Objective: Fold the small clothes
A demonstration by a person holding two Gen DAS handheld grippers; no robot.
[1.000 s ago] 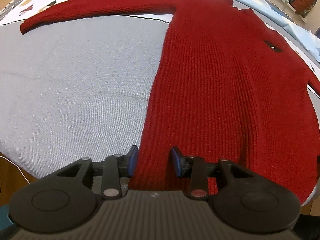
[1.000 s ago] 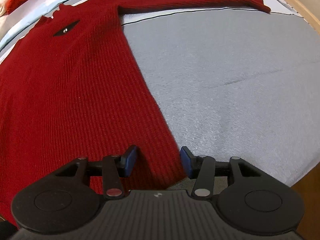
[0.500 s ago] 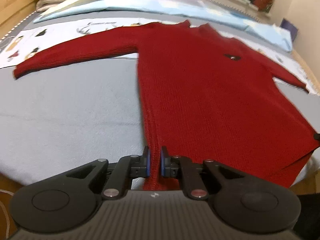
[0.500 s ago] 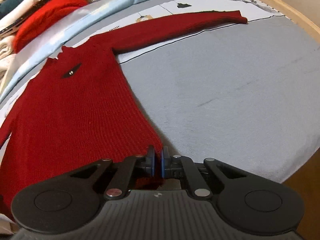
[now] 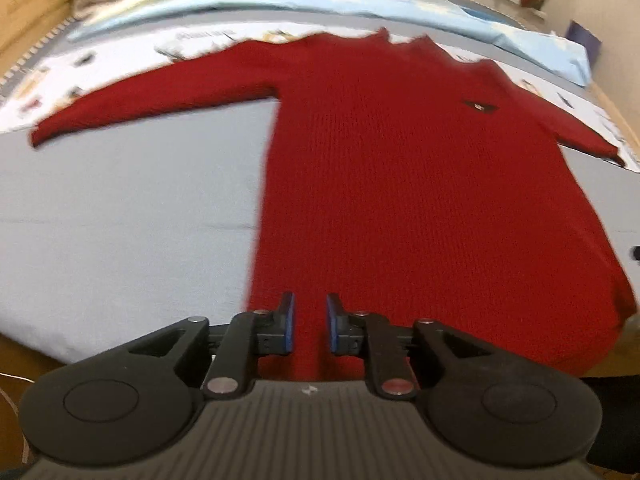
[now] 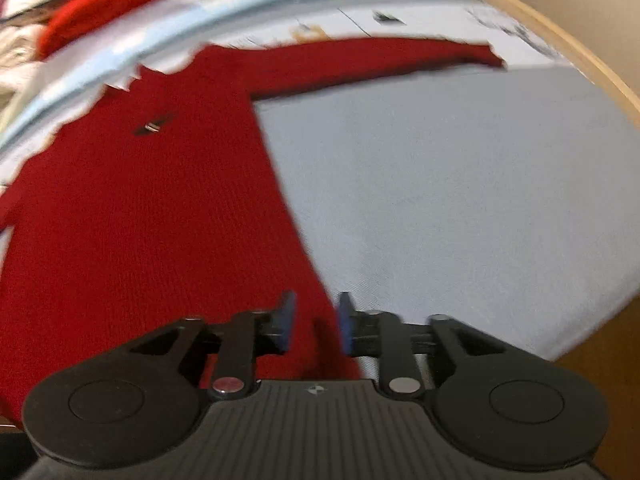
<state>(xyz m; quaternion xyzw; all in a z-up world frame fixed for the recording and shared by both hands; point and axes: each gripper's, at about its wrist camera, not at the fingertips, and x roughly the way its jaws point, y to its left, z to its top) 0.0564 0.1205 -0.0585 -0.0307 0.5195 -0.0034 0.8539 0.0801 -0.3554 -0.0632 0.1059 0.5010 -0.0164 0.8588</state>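
The red ribbed-knit sweater [image 5: 420, 200] is spread lengthwise ahead, collar far, each hem corner lying between slightly parted left hand-held gripper [image 5: 308, 326] and right hand-held gripper [image 6: 316, 326] jaws, grip uncertain.

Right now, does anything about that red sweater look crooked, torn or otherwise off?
Nothing stands out. The red sweater lies spread on the grey sheet, both sleeves out, with no visible tear. The frames are blurred, so small flaws could be missed.
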